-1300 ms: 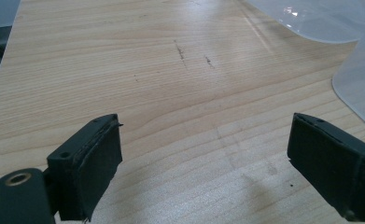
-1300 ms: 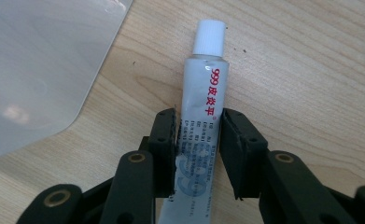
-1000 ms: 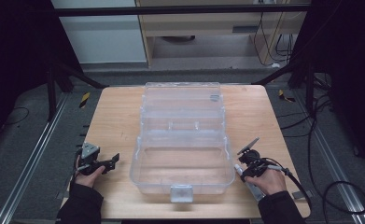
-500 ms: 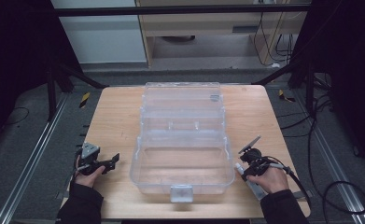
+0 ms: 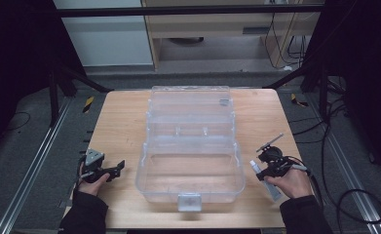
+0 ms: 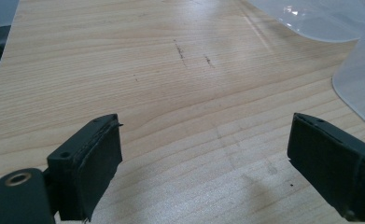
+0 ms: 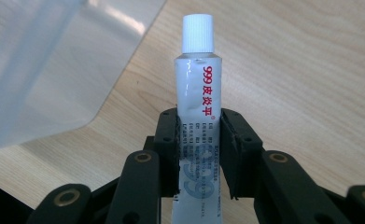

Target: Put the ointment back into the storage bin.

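Right gripper (image 7: 199, 154) clamped on white tube (image 7: 198, 100), lifted a bit nearer since before, right of clear box (image 5: 190, 146). Probably going in next. Left gripper (image 6: 208, 163) wide, holding nothing.

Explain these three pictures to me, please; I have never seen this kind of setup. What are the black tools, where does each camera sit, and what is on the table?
No robot here: a person at a wooden table holds a hand-held two-jaw claw in each hand. The high view comes from a fixed camera above, looking down; the person's arms enter from the bottom. The other two pictures come from small cameras riding on each claw, looking along its black jaws.

A clear plastic box sits open in the middle of the table, lid folded back, apparently empty.

The left claw has its jaws wide apart over bare wood, holding nothing. The right claw is closed on a white ointment tube with red print and a white cap, beside the box's right edge.
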Available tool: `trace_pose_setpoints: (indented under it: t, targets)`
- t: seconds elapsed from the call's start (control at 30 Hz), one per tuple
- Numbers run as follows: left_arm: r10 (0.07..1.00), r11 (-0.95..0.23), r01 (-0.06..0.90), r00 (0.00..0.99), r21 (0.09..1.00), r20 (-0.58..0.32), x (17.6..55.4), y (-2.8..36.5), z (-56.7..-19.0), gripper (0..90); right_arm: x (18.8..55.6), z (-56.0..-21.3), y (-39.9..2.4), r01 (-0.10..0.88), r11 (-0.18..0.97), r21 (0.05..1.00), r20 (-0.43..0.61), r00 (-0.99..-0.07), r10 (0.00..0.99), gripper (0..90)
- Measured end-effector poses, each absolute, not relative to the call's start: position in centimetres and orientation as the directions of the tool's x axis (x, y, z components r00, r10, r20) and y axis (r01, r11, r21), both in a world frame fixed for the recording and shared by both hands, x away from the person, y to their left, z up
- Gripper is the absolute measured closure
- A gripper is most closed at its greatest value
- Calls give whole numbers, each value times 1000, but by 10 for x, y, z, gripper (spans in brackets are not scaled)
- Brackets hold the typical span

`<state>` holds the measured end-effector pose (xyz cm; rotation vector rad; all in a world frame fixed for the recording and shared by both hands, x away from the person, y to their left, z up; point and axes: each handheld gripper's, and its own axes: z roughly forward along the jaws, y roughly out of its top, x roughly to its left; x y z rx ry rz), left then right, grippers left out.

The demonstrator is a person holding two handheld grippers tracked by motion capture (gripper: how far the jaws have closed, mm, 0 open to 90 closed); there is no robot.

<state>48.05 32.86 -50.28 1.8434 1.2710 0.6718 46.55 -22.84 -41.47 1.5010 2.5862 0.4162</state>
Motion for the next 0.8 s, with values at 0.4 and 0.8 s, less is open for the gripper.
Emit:
trace_pose_setpoints:
  t: [0.4, 0.8]
  targets:
    - [933, -194, 520, 360, 832, -7, 481, 329, -503, 94, 469, -385, -230, 804, 443, 396, 31, -494, 869, 696]
    - [931, -200, 517, 365, 833, -3, 480, 328, -503, 94, 462, -354, -227, 735, 499, 459, -6, -559, 829, 696]
